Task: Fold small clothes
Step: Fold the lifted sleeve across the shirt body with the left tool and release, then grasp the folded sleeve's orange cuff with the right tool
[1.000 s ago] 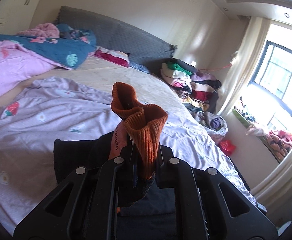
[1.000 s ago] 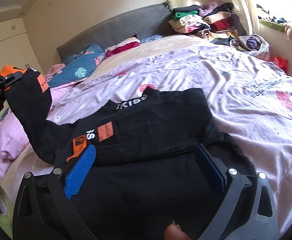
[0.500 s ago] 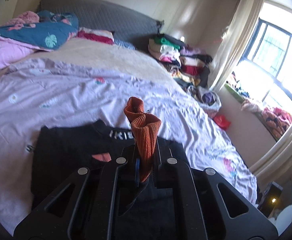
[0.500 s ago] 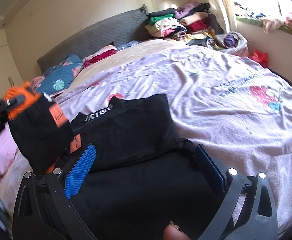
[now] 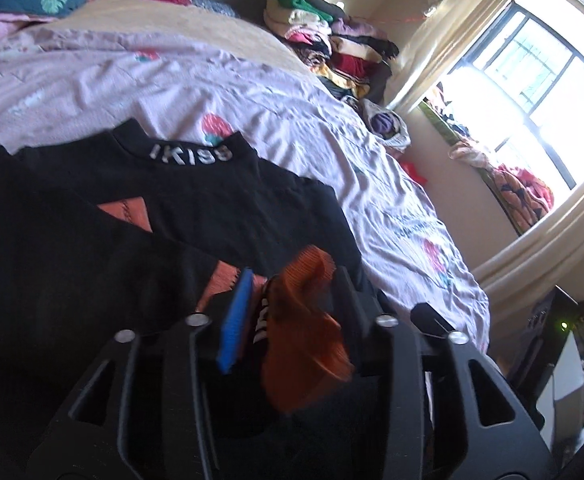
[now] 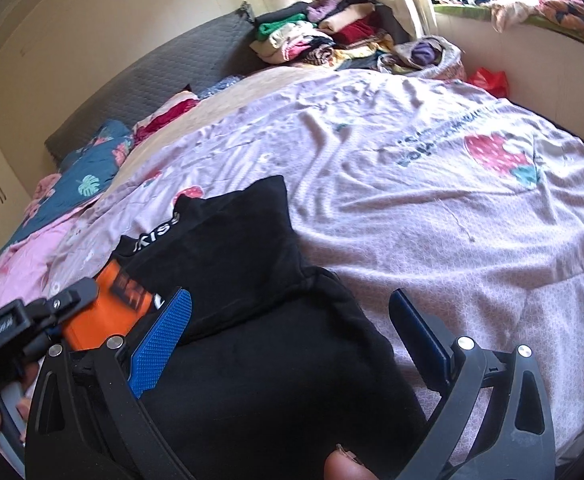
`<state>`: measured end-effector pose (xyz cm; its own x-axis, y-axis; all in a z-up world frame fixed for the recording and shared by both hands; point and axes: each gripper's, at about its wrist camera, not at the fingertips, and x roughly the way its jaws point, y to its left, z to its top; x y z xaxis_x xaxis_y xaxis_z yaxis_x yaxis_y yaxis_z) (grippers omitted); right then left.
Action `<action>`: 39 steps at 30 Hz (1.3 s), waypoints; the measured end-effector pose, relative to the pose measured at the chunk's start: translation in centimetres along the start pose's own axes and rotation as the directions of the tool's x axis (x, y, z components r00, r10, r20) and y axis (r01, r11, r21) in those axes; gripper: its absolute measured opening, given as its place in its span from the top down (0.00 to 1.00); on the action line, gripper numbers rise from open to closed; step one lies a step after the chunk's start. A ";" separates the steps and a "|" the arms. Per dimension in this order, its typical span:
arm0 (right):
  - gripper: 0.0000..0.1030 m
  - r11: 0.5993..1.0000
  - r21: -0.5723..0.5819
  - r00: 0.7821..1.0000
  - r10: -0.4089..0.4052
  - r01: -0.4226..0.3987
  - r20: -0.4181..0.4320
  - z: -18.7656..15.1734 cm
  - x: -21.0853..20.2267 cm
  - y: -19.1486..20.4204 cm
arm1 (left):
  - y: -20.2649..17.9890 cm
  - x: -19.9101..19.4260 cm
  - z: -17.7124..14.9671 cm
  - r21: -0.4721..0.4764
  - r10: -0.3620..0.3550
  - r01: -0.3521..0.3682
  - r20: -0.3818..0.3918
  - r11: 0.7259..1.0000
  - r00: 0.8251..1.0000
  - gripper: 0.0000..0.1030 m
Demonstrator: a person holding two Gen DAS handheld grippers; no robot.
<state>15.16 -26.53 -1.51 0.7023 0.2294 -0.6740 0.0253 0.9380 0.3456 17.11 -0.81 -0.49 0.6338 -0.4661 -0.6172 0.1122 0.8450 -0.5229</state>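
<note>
Two hand-held grippers work over one black sweater spread on a bed covered by a lilac strawberry-print sheet. The sweater lies collar away from the cameras, its white lettering readable in the left wrist view, with one sleeve folded across the body. The left gripper has just been opening: its jaws stand partly apart, and the sleeve's ribbed orange cuff sits loosely between them, slumped against the right-hand finger. The blue pad is clear of the cloth, so the cuff appears released, though motion blur leaves light contact uncertain. In the right wrist view the same cuff shows as an orange patch at the left gripper's tip, low over the sweater's near left side. The right gripper hovers with its jaws spread wide and nothing between them, above the sweater's near edge. A thumb tip shows at the bottom edge. A pile of folded clothes lies beside the grey headboard.
</note>
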 end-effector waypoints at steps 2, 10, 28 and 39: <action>0.04 1.000 0.000 1.000 0.009 -0.009 -0.011 0.0 0.2 0.0 | 0.3 -0.1 -0.3 -0.017 -0.029 0.029 -0.014 0.999 0.999 0.48; 0.08 0.979 -0.023 0.974 0.196 -0.200 -0.114 -1.3 1.3 2.5 | 3.9 -4.1 0.1 -0.029 0.155 -0.153 0.081 0.988 0.985 0.27; 0.93 0.937 -0.253 0.968 0.211 -0.240 -0.134 -0.4 1.7 8.5 | 15.9 -9.5 0.0 -0.284 0.392 -0.341 0.143 0.896 0.909 0.25; 0.93 0.862 -0.451 0.963 0.268 -0.232 0.016 5.5 -0.2 12.2 | 16.0 -7.6 0.3 -0.249 0.414 -0.376 0.120 0.893 0.902 0.25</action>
<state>19.20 -16.54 6.43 0.6944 0.4680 -0.5466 -0.4621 0.8723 0.1598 14.36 16.35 -4.01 0.7105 -0.0395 -0.7026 -0.3285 0.8643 -0.3808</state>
